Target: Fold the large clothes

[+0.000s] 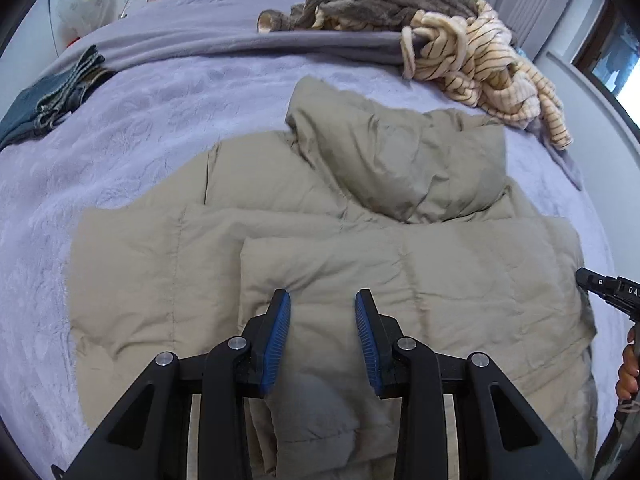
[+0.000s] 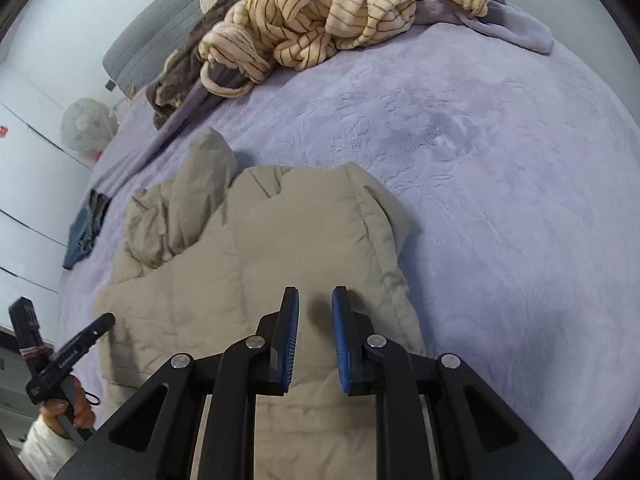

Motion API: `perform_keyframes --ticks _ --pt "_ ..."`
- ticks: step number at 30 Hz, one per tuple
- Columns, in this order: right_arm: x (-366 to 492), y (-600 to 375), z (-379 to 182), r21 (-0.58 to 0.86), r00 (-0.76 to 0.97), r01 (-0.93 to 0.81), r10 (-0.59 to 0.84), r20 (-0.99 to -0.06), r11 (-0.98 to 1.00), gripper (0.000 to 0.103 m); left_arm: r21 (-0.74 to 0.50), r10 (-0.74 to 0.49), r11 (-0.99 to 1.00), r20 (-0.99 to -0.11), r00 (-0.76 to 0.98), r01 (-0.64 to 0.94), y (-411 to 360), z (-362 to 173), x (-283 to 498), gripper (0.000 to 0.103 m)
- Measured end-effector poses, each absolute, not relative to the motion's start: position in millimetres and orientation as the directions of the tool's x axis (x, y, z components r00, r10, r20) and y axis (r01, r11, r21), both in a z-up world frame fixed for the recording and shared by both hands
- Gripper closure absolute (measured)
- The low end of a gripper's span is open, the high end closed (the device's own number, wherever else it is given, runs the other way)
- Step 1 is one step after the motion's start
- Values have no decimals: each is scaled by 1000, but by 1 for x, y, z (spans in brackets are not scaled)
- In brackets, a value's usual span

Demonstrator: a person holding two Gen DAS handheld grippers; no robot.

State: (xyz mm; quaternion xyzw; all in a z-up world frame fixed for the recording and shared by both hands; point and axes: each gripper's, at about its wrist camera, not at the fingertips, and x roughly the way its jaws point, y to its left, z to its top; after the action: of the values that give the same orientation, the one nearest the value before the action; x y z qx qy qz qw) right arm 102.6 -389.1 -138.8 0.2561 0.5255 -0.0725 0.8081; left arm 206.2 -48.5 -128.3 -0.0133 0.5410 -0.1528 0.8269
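Lying partly folded on the lavender bedspread (image 1: 120, 152), the beige puffer jacket (image 1: 360, 248) looks light, soft and springy; left gripper (image 1: 323, 300) and right gripper (image 2: 315, 296) hover empty, jaws narrowly parted; pinch a hem.

Left gripper (image 1: 322, 300) over beige puffer jacket (image 1: 360, 248) on lavender bedspread (image 1: 140, 128).
Jaws apart, nothing between pads. Jeans (image 1: 52, 96) far left, striped cream garment (image 1: 488, 68) and brown fleece (image 1: 380, 8) at back; right gripper (image 1: 608, 288) at right edge.
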Motion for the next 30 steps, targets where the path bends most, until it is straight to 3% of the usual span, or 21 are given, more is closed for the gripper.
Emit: perform_keyframes --ticks 4,10,13,18,23,27,30 --pt "111 -404 -175 329 410 429 144 -901 841 93 -200 -285 946 -888 360 254 -51 -150 215 67" --pt "102 -408 -170 318 417 431 127 -900 844 94 -151 -251 950 -892 377 275 -55 -148 210 67" --pt "84 -400 -150 251 414 394 73 -907 884 89 -85 -201 956 -888 414 282 -53 -133 199 67" --pt "43 -388 -133 166 406 353 9 -914 921 88 -110 -226 953 -880 417 284 -35 -115 172 66" --pt "17 -387 -138 167 379 371 16 -925 914 82 -60 -167 959 -910 379 277 -32 -132 153 66" --pt "12 -390 -152 180 349 395 34 -937 901 74 -50 -146 967 -913 382 250 -30 -145 156 53" --pt "9 -396 -151 218 342 434 64 -938 874 69 -60 -141 973 -918 370 221 -28 -141 157 53"
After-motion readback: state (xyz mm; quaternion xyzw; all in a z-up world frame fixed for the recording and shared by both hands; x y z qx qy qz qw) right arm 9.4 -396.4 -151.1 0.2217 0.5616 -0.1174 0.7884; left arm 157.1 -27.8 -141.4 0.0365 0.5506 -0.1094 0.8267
